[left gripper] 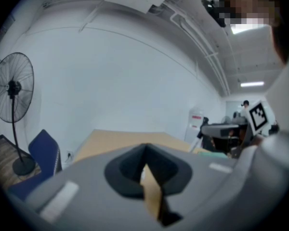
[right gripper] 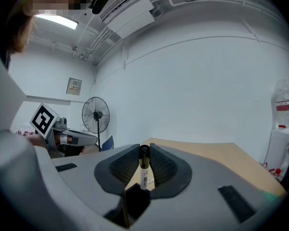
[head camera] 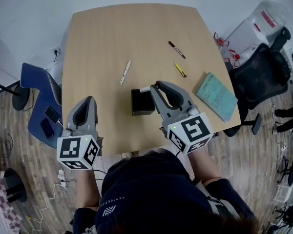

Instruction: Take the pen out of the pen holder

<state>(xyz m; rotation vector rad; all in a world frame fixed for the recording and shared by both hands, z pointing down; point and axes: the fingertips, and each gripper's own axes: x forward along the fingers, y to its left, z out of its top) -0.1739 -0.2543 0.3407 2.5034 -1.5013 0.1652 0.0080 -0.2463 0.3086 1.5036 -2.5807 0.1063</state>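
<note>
The black square pen holder point(head camera: 142, 102) stands on the wooden table point(head camera: 112, 33) near its front edge. My right gripper point(head camera: 154, 87) hovers just over the holder's right side, shut on a pen point(right gripper: 144, 170) with a white barrel and black cap; the pen stands upright between the pads, its lower end above the holder's opening point(right gripper: 134, 202). In the head view the pen point(head camera: 145, 88) pokes out at the fingertips. My left gripper point(head camera: 89, 101) rests at the table's front left, apart from the holder, jaws together and empty point(left gripper: 144, 148).
A white pen point(head camera: 125, 72), a black marker point(head camera: 177, 49) and a yellow pen point(head camera: 180, 69) lie farther back on the table. A teal notebook point(head camera: 216, 95) lies at the right edge. A blue chair point(head camera: 39, 96) stands left, a black office chair point(head camera: 261, 77) right.
</note>
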